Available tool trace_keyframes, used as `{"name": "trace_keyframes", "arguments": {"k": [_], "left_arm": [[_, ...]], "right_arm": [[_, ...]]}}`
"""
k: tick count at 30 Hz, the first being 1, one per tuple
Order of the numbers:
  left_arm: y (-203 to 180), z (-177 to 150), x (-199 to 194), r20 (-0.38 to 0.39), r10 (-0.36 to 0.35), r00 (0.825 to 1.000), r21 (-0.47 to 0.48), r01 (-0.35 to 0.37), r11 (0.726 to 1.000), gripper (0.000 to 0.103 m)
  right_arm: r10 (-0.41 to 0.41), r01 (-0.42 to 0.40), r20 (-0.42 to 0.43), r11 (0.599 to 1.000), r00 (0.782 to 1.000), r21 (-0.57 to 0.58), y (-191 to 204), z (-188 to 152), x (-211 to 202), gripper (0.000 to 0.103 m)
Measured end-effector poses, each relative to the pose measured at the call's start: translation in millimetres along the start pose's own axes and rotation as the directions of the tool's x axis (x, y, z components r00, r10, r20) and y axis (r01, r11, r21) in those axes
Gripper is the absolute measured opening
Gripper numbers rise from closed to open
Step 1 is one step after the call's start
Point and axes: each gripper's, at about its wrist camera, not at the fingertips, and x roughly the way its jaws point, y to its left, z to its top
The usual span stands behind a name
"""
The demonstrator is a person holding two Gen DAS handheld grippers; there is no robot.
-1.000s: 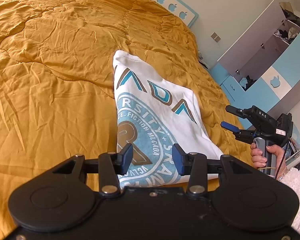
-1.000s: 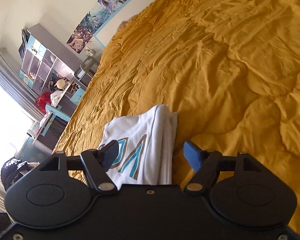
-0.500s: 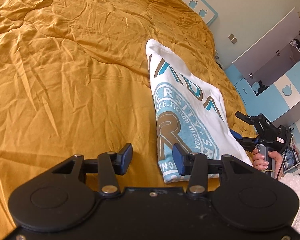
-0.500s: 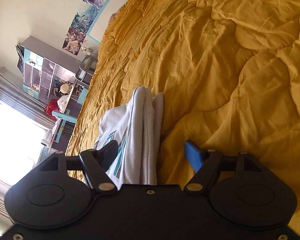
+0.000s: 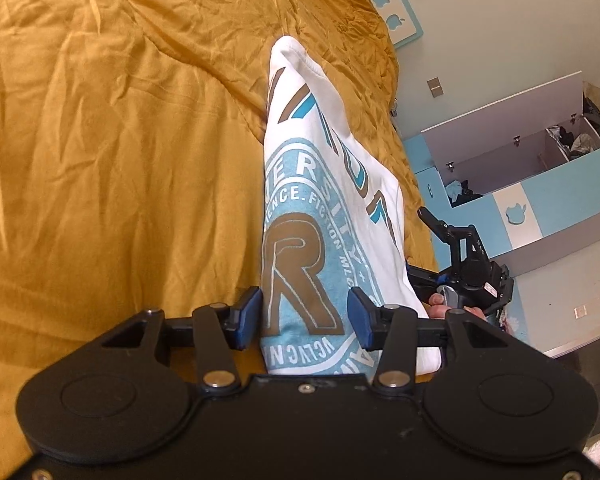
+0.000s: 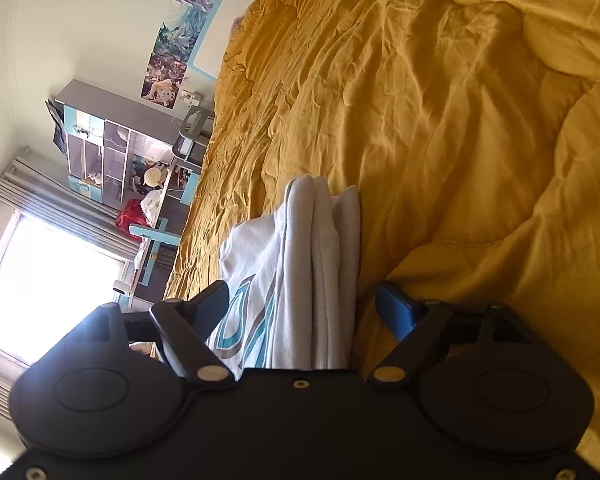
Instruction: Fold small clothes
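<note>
T-shirt point(image 5: 320, 216), folded white bundle, lies on the bed's mustard quilt point(image 5: 100, 140); your left hand-held gripper point(image 5: 302, 320) and right hand-held gripper point(image 6: 302, 312) straddle its opposite ends, jaws wide, holding nothing; close both on all layers evenly.

We see the white T-shirt point(image 5: 300, 216) as soft matt knit cloth with a flat brown and teal print, lying on a mustard quilt point(image 5: 100, 160) of faintly sheened, creased, stitched fabric. The left gripper point(image 5: 302, 318) is matt black plastic with small shiny metal pivots; its fingers point(image 5: 247, 316) carry dull blue rubbery-looking pads.
</note>
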Motion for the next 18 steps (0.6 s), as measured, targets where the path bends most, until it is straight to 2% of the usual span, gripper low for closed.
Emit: {"name": "trace_keyframes", "arguments": {"k": [4,7,9,10,13,15,18], "left_arm": [[17.0,10.0,8.4,-0.034,-0.082,0.996,-0.104,0.078,0.992,0.051],[26.9,16.4,13.8,-0.066,-0.142,0.988,-0.16,0.13,0.979,0.052],[32.4,20.9,16.7,-0.091,-0.177,0.98,-0.185,0.158,0.97,0.052],[34.7,23.4,18.3,-0.103,-0.186,0.977,-0.196,0.163,0.967,0.053],[32.9,29.5,20.3,-0.123,-0.143,0.982,-0.191,0.118,0.974,0.054],[25.6,31.6,12.8,-0.097,-0.1,0.99,-0.149,0.085,0.985,0.055],[22.4,30.0,11.5,-0.12,-0.084,0.989,-0.11,0.071,0.991,0.055]], "right_arm": [[0.004,-0.004,-0.028,1.0,1.0,-0.012,7.0,4.7,26.8,0.09],[-0.005,0.004,-0.034,1.0,0.999,-0.024,13.8,8.4,47.7,0.092],[-0.015,0.014,-0.039,0.999,0.999,-0.033,19.0,9.9,58.9,0.102],[-0.018,0.016,-0.043,0.999,0.999,-0.044,21.3,10.0,63.2,0.103],[-0.05,0.045,-0.057,0.995,0.997,-0.092,27.4,9.1,68.1,0.103],[-0.041,0.036,-0.061,0.996,0.997,-0.087,25.6,10.1,65.1,0.103],[-0.022,0.019,-0.057,0.998,0.998,-0.054,19.2,13.5,60.9,0.1]]}}
